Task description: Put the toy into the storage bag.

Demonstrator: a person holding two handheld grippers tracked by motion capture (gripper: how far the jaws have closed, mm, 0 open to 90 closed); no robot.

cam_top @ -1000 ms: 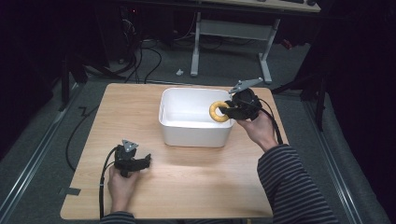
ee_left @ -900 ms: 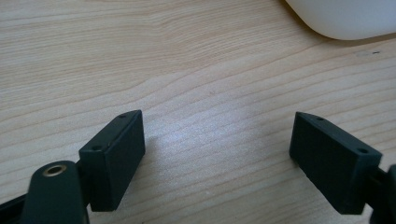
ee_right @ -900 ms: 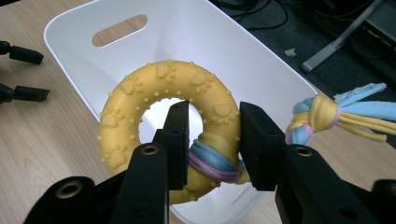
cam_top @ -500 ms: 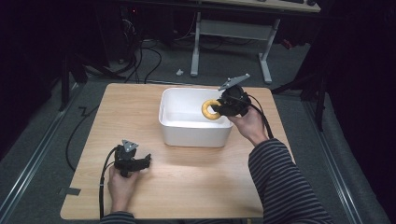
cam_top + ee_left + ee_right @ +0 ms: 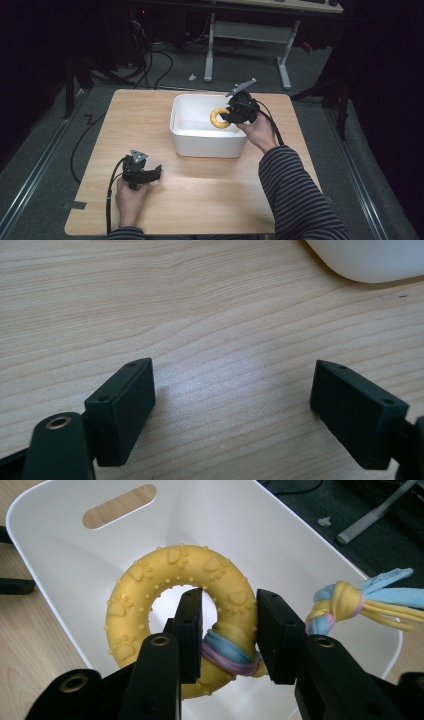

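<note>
Over the white tub near the far middle of the table, the right gripper was clamped on a yellow ring toy, so it wasn't loose at all. Up close in the right gripper view, one jaw sat inside the ring's hole and the other on its outer edge, pinching the ring toy right where a blue, pink and yellow cloth band wraps around it. A knotted braid of the same cloth stuck out to the side past the tub's rim. The ring had little paw prints and bumps on it and hung above the tub's inside, not touching the bottom as far as anyone could tell.

The left gripper sat low over the bare wood near the front left, jaws spread wide with nothing between them, well apart from the tub.
</note>
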